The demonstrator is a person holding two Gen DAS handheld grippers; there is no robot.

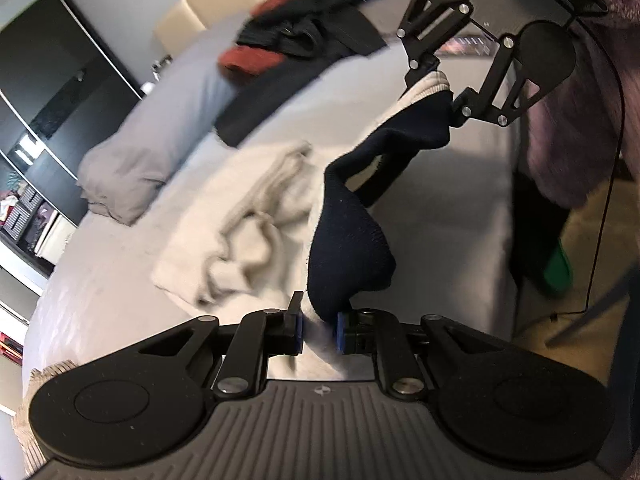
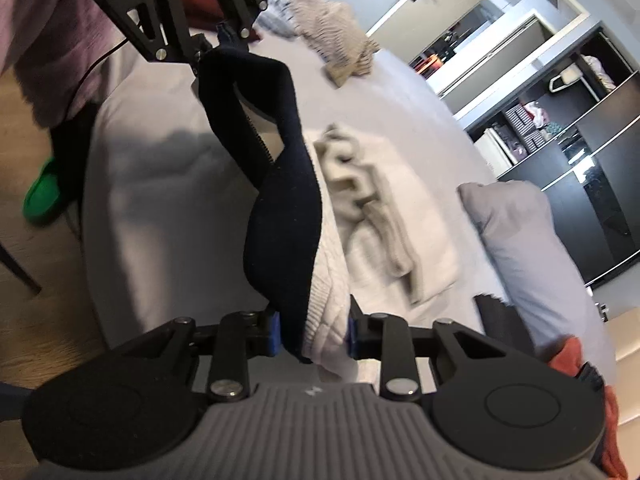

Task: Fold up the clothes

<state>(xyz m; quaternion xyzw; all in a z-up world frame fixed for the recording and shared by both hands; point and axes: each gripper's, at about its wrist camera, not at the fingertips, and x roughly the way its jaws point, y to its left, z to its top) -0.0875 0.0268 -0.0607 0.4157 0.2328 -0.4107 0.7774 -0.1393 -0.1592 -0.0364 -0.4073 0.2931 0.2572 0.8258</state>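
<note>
A navy garment with a white knit inner side (image 1: 352, 248) (image 2: 284, 216) hangs stretched in the air between both grippers, above the grey bed (image 1: 440, 216) (image 2: 160, 200). My left gripper (image 1: 319, 326) (image 2: 218, 50) is shut on one end of it. My right gripper (image 2: 312, 336) (image 1: 438, 92) is shut on the other end, where navy and white layers sit between the blue pads. The middle of the garment sags and twists. A crumpled beige garment (image 1: 248, 224) (image 2: 372, 208) lies on the bed beneath it.
A grey pillow (image 1: 120, 176) (image 2: 516, 232) lies by the headboard. Red and black clothes (image 1: 312, 28) are piled at the bed's far side. A beige knit item (image 2: 336, 36) rests on the other end. A person's purple sleeve (image 1: 580, 120), green slipper (image 2: 42, 200) and dark wardrobe (image 2: 580, 128) flank the bed.
</note>
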